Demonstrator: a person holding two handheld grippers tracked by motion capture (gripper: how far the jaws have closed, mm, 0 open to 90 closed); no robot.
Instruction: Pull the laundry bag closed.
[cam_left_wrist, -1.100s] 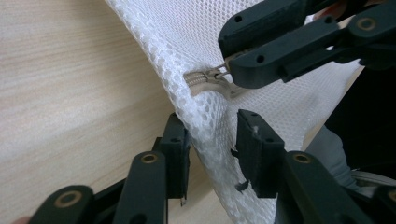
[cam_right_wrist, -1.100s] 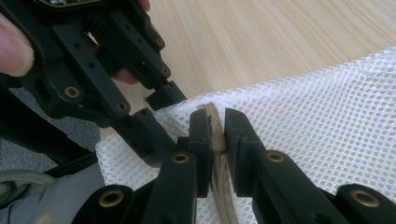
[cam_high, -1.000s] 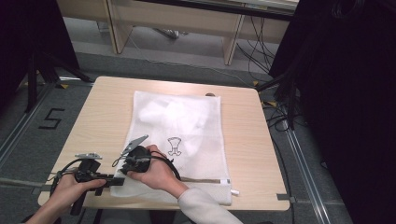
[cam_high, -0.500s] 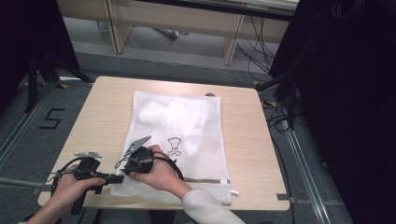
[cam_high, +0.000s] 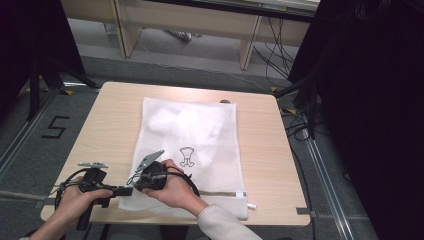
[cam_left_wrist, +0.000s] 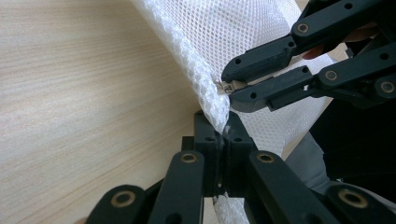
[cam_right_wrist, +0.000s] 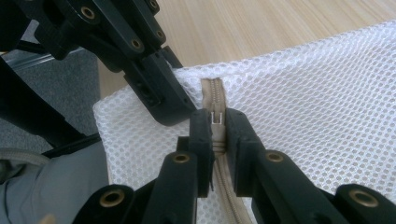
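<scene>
White mesh laundry bag (cam_high: 192, 150) is lying flat on the pale wooden counter (cam_high: 110, 120). Left tongs (cam_left_wrist: 223, 133) are pinching its corner seam; right tongs (cam_right_wrist: 215, 122) are clamping the small metal zip pull (cam_right_wrist: 215, 116) on the beige zipper (cam_right_wrist: 212, 93). Risk: pull slipping out, or mesh bunching and jamming the slider. Bag contents are looking blurred, unidentifiable

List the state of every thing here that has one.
mesh laundry bag: flat on the table, white cloth inside
zipper: tan, along the near edge
zipper pull: pinched by right claw
left claw: shut on the bag's edge
</scene>
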